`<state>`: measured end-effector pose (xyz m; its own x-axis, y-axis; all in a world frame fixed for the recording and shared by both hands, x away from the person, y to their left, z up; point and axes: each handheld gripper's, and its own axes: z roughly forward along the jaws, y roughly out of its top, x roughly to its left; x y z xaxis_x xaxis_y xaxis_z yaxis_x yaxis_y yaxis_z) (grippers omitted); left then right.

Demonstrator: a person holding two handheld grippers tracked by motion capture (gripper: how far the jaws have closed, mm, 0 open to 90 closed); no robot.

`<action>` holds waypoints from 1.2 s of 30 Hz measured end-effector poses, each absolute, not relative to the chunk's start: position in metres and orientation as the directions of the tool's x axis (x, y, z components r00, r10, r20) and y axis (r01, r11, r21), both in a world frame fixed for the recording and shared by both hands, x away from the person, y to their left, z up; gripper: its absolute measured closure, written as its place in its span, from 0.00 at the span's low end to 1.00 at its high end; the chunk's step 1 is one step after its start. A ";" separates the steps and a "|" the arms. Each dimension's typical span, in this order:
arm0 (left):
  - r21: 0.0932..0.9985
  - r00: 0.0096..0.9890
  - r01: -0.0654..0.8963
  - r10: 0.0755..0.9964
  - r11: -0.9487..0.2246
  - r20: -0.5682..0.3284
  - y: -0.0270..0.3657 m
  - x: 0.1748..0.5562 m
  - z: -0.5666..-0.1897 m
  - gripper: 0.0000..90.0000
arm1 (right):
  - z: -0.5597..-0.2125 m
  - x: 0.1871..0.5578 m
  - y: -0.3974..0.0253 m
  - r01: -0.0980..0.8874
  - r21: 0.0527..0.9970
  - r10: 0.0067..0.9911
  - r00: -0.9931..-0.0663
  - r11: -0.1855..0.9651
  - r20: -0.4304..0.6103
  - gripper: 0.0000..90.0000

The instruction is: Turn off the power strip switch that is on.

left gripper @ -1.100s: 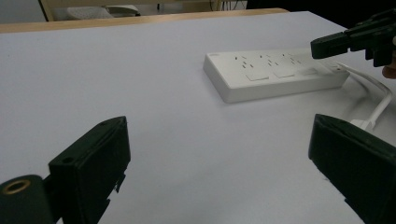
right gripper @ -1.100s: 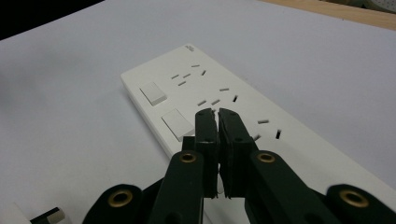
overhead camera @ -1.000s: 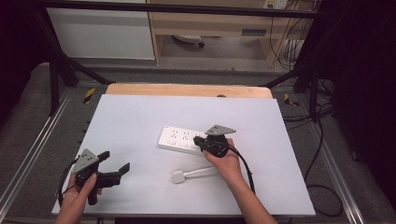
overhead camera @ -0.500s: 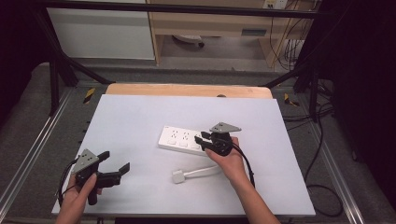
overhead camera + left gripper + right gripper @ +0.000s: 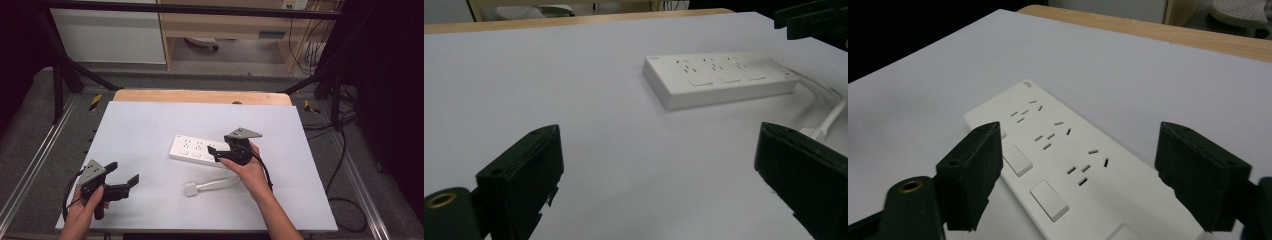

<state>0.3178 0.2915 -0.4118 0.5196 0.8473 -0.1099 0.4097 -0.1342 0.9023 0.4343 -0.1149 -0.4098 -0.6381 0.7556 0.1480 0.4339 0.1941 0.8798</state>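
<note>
A white power strip [image 5: 195,150] with three socket groups and switches lies flat near the middle of the table. Its white cable and plug [image 5: 192,189] lie just in front of it. My right gripper [image 5: 214,152] hovers over the strip's right end, open, jaws pointing left along it; the right gripper view shows the power strip [image 5: 1068,160] between and below the spread jaws. My left gripper [image 5: 125,175] rests low at the front left, open and holding nothing. In the left gripper view the power strip [image 5: 719,80] lies ahead to the right, with the cable [image 5: 829,107] trailing off.
The white table top [image 5: 145,125] has a wooden strip [image 5: 200,96] along its far edge. Metal frame rails run down both sides, and black cables [image 5: 345,150] hang off the right side. Shelving stands on the floor beyond the table.
My right gripper has lifted slightly and edged right over the strip's right end. The left gripper, strip and plug have not moved.
</note>
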 end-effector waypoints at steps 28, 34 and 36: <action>0.905 0.521 0.405 0.846 -0.128 -0.113 0.292 0.317 -0.411 0.06 | -0.381 0.421 -0.164 0.338 0.928 0.814 -0.576 0.157 0.072 0.06; 0.906 0.521 0.403 0.846 -0.129 -0.111 0.292 0.317 -0.411 0.06 | -0.375 0.415 -0.184 0.330 0.935 0.829 -0.553 0.131 0.078 0.07; 0.906 0.522 0.403 0.846 -0.129 -0.111 0.292 0.317 -0.411 0.06 | -0.373 0.413 -0.190 0.327 0.937 0.834 -0.545 0.121 0.082 0.07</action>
